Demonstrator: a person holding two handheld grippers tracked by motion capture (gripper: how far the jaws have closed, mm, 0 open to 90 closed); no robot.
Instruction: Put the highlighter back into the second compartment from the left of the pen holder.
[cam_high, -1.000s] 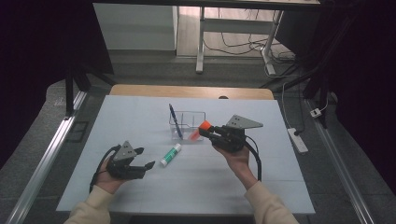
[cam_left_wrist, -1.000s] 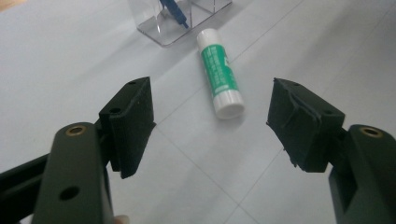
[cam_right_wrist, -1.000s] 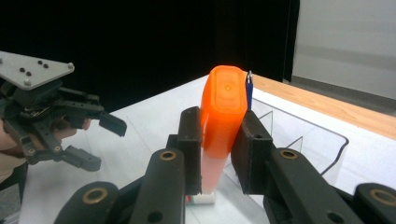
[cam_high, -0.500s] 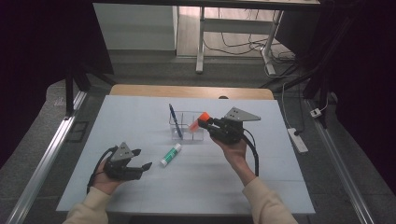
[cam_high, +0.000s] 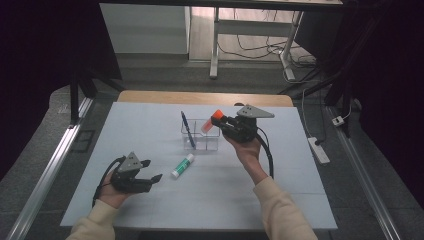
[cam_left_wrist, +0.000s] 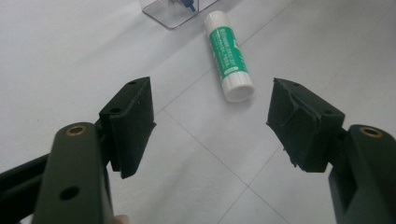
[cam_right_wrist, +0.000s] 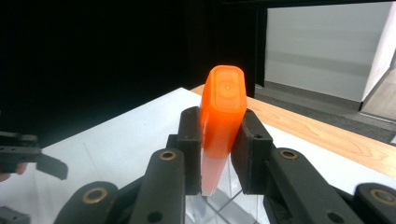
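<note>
A dark room is seen; grey floor (cam_high: 165, 75), a desk frame (cam_high: 216, 45), cables (cam_high: 260, 47) and a power strip (cam_high: 319, 150) lie beyond the white counter (cam_high: 150, 125).

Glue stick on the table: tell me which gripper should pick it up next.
Left. The left gripper is open beside the glue stick; the right gripper is shut on the orange-capped marker above the clear organizer.

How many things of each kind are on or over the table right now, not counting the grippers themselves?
Orange-capped marker, held in the right gripper: 1
Green-and-white glue stick, lying on the table: 1
Blue pen, standing in the holder: 1
Clear plastic holder: 1
Total: 4
</note>
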